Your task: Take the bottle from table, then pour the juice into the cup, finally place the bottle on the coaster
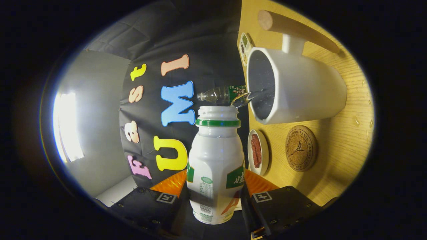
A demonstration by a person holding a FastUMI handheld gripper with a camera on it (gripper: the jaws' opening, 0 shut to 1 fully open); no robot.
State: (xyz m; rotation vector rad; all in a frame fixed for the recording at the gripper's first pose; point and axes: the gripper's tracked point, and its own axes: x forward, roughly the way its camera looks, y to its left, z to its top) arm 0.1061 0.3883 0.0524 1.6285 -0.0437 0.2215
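Bottle (215, 166) clamped between claw (213, 200) fingers; liquid streams into cup (300, 90).

Glossy white plastic bottle (215, 166), its neck ringed with a shiny green band. Smooth matt white cup (300, 90) with a wooden handle (293, 28). Rough cork coaster (301, 148) on a grained wood tabletop (343, 150).

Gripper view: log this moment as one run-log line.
phase: pouring | tongs: shut on bottle | bottle: tipped, mouth at cup rim, liquid running in | coaster: bare, beside cup | small dish: beside coaster
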